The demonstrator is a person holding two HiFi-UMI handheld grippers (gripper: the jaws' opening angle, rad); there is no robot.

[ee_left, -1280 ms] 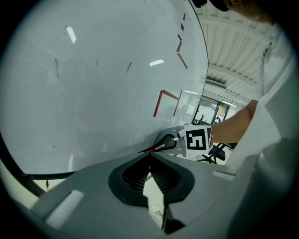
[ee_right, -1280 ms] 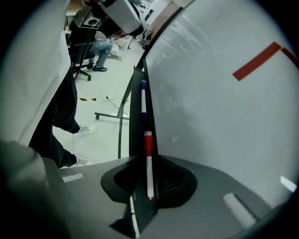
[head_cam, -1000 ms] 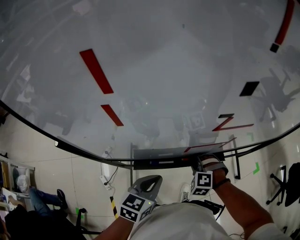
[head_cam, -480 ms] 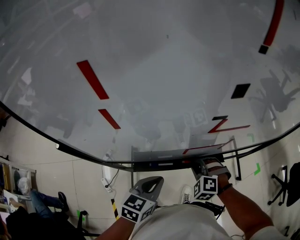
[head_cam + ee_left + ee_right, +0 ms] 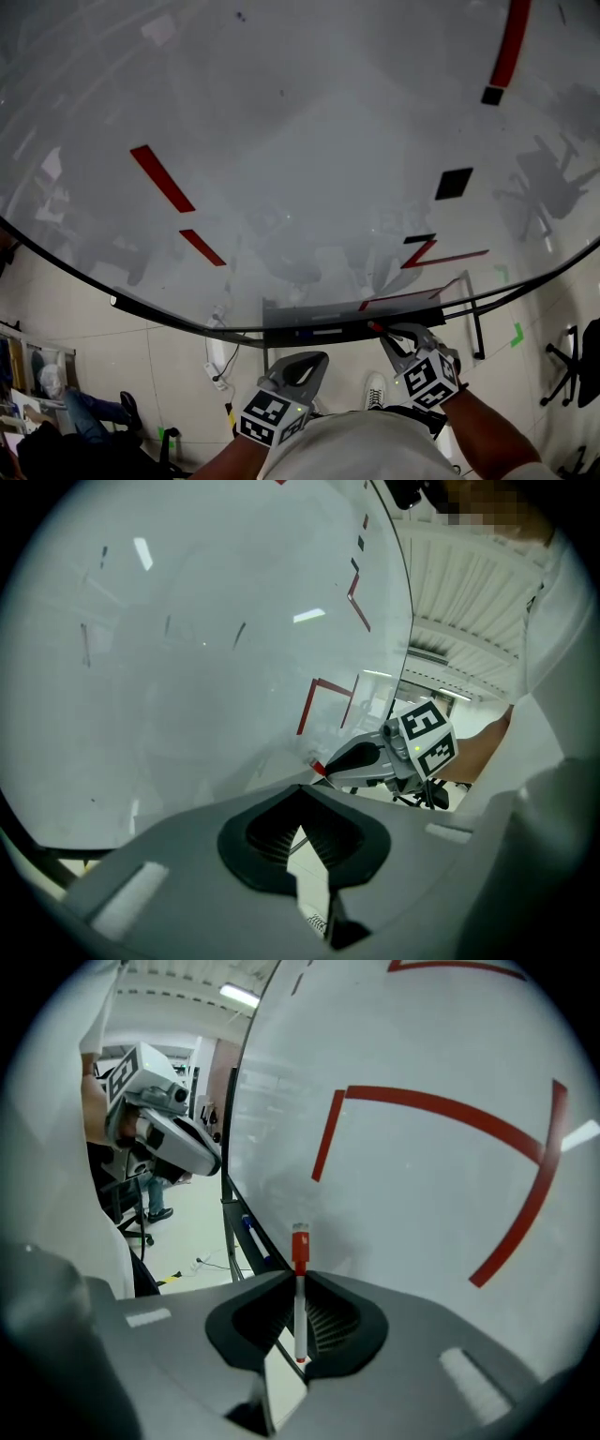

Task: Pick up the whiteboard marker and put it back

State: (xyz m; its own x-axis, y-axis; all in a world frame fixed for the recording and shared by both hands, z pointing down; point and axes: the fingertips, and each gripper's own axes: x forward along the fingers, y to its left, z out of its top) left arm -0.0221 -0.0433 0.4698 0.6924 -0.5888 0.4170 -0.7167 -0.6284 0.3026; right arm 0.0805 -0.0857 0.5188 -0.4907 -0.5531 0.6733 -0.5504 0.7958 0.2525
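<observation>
My left gripper (image 5: pixel 300 794) hangs low by my body, its jaws pressed together on nothing, and has no part in this step. My right gripper (image 5: pixel 300 1281) is clamped on the whiteboard marker (image 5: pixel 300 1269). The marker stands upright between the jaws, which pinch its slim white barrel. Its red cap end pokes out past the tips toward the board.

In the head view the right gripper (image 5: pixel 394 336) sits just at the right end of the tray (image 5: pixel 319 326) under the whiteboard's (image 5: pixel 300 141) bottom edge, with the marker's red tip (image 5: pixel 373 325) close to that rail.

I judge the pick-up done and the return in hand. Next I need to tip the marker from upright to lie along the tray (image 5: pixel 232 1218), lower it onto a bare stretch, and only then let the jaws go. A round barrel like this could roll off the rail's front edge if dropped from a height.

A blue marker (image 5: pixel 253 1235) already lies in the tray, so I should set mine down beside it. Beyond, the board carries red strokes (image 5: pixel 441 1110).
</observation>
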